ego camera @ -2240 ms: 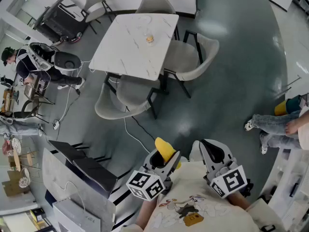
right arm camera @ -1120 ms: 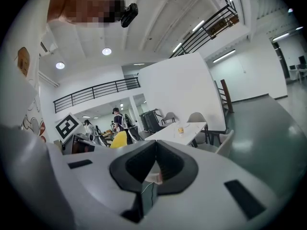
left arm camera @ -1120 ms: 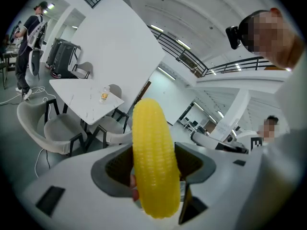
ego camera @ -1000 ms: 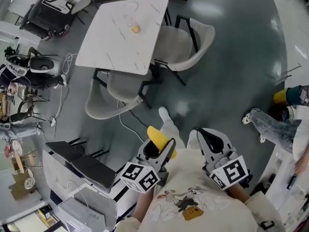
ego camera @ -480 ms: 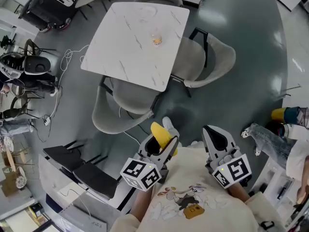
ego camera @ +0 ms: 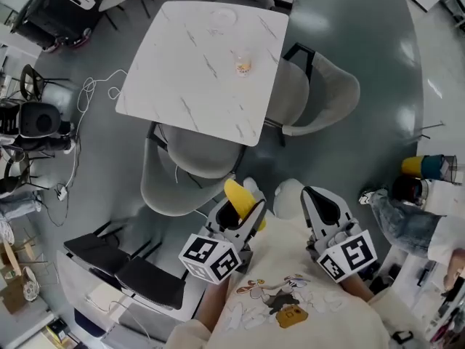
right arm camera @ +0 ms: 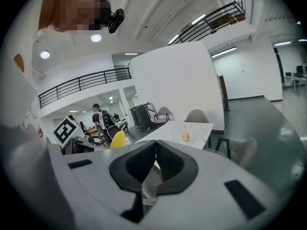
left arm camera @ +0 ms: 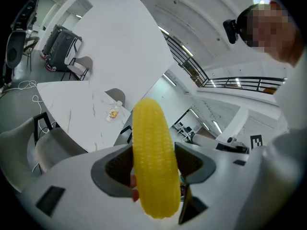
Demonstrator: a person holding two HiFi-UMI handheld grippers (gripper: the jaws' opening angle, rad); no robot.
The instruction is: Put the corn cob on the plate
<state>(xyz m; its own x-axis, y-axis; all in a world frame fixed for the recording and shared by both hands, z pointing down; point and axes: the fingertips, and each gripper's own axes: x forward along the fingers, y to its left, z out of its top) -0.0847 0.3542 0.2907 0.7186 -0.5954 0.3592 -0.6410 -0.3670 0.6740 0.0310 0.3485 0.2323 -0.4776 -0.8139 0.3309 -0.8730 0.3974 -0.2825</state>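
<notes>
Corn cob (ego camera: 237,196) pinched upright in left gripper (ego camera: 241,217) fingers, well apart from marble surface (ego camera: 182,86). Fingers of right gripper (ego camera: 325,211) pressed together, empty. I'd hold firm, close in, and spot the plate before lowering.

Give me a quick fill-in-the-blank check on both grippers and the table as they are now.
1. The left gripper is shut on the yellow ____.
2. The right gripper holds nothing; its jaws are pressed ____.
3. The only thing standing near the middle of the white table is a small ____.

Missing words: corn cob; together; bottle.
</notes>
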